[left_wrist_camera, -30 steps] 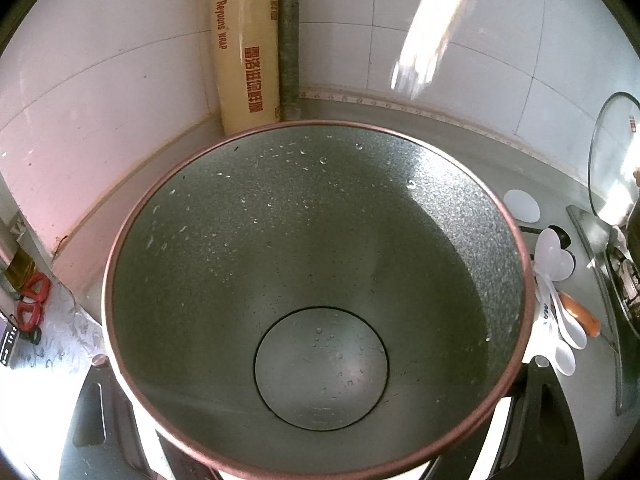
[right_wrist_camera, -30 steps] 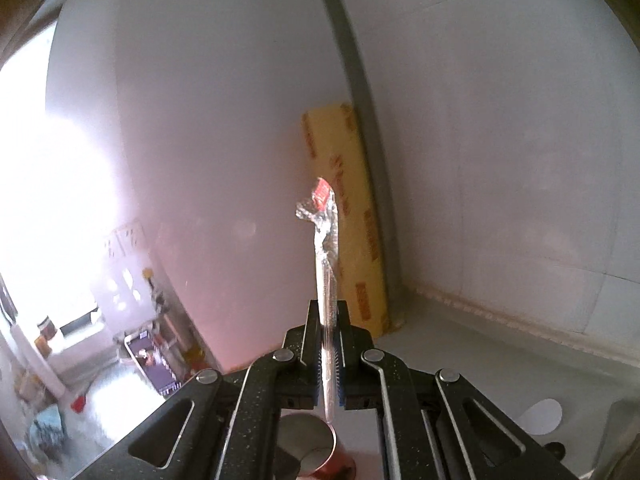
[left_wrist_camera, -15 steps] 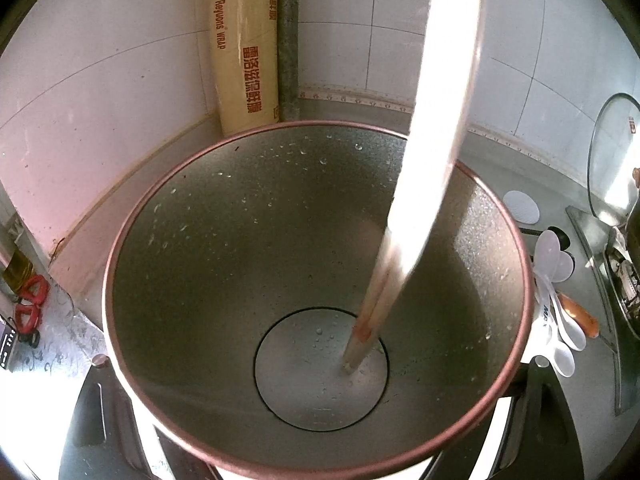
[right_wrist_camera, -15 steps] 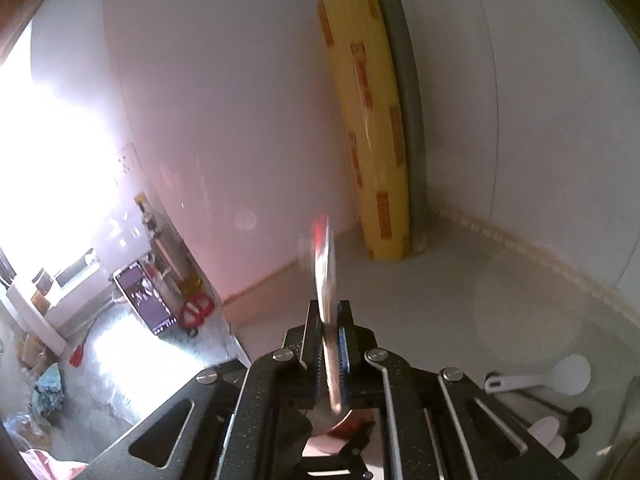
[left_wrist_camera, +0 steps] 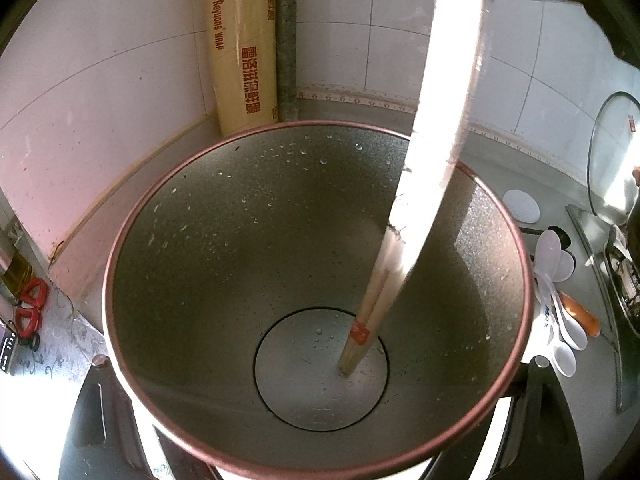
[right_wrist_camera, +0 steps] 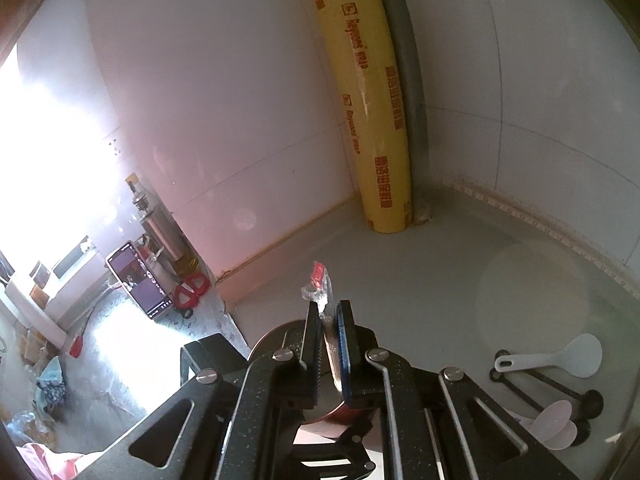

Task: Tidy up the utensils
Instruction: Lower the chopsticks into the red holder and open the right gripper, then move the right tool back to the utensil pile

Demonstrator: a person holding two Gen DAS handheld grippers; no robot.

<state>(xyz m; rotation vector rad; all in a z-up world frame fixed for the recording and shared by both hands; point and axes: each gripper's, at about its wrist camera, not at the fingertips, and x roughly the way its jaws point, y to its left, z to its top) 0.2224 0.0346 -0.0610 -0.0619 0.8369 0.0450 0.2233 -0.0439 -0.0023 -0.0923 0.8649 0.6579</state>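
Crowding the counter (right_wrist_camera: 400, 280): cling-wrap roll (right_wrist_camera: 368, 112), white spoons (left_wrist_camera: 560, 320), scissors (right_wrist_camera: 192, 288).

**Copper rim, speckled grey, yellow wrap**

The cup (left_wrist_camera: 248, 264) filling the left wrist view has a speckled grey-green inside dotted with pale droplets, a lighter grey round bottom and a copper-pink rim. The wrapped chopsticks (left_wrist_camera: 436, 152) glare white in their sleeve, pale wood below, with a small red-orange mark near the tip.

At upper centre, the wrap roll (left_wrist_camera: 242, 52) is tan-yellow with red-brown lettering; the wall tiles (left_wrist_camera: 100, 80) are white, tinged pink at left. White measuring spoons (left_wrist_camera: 560, 320) and an orange handle (left_wrist_camera: 580, 314) lie at right; red scissor handles (left_wrist_camera: 30, 308) at left.

In the right wrist view, the black speckled tongs (right_wrist_camera: 329, 344) have blue ribbed pads (right_wrist_camera: 343, 356); the worktop (right_wrist_camera: 440, 280) is pale grey.
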